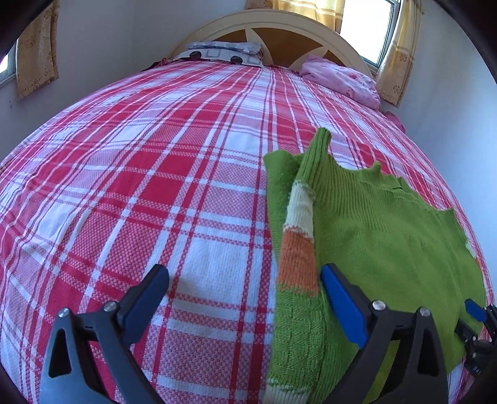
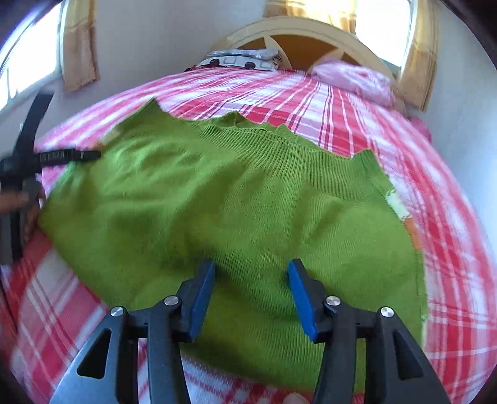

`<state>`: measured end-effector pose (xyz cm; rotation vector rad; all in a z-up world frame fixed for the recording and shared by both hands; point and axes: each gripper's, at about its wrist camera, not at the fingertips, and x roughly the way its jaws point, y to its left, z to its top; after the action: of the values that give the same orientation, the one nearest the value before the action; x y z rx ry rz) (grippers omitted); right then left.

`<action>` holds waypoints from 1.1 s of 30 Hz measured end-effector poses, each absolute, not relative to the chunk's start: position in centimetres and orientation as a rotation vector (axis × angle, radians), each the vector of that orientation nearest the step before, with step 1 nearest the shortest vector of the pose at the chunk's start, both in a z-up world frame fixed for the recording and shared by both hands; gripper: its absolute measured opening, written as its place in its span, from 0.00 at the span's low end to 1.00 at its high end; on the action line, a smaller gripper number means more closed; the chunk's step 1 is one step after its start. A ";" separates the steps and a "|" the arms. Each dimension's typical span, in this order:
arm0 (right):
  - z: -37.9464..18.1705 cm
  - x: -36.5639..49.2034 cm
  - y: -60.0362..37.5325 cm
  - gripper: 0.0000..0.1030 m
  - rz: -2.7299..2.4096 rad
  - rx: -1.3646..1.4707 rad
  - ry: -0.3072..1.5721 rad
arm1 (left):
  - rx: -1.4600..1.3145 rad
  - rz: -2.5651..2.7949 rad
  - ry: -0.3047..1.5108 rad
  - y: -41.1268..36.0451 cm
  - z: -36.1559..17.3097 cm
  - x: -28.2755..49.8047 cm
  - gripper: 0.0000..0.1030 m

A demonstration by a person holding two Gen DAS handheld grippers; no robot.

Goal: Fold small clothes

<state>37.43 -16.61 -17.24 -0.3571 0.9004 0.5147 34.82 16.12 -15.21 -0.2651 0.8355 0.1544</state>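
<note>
Green knit sweater [image 2: 236, 199] is spread out flat on a bed covered with a red-and-white plaid bedspread [image 1: 130, 174], sitting toward the right half of the bed with its ribbed neckline pointing at the headboard. One sleeve with orange and cream stripes [image 1: 299, 236] is folded in over the left side of the body, cuff end aimed up the bed. Left tongs [image 1: 245, 301] are spread wide with nothing between them, one blue pad over bare bedspread and the other right by the striped sleeve. Right tongs [image 2: 251, 295] are parted too, gripping nothing, hovering over the sweater's lower part; that view is kinda blurry so I can't say if the tips touch the knit. Up by the curved cream wooden headboard [image 1: 267, 25] there's a grey patterned pillow [image 1: 223, 52] and a crumpled pink cloth [image 1: 341, 80].
</note>
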 end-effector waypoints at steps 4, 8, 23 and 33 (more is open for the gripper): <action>-17.4 36.9 -16.5 0.50 0.488 -0.350 0.908 | -0.284 0.133 0.831 16.2 -15.3 34.0 0.99; -17.2 37.1 -16.2 0.50 0.471 -0.361 0.915 | -0.303 0.111 0.831 16.6 -15.3 33.2 0.99; -14.4 30.5 -6.0 0.50 0.707 -0.653 0.677 | -0.317 0.071 0.712 21.7 -12.7 30.6 1.00; -17.0 26.3 1.5 0.50 0.856 -0.802 0.610 | -0.386 0.026 0.733 22.5 -14.1 30.7 1.00</action>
<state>26.32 1.46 -16.96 -0.8022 0.6099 0.8560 30.72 22.45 -14.13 -0.3862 0.7332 0.0264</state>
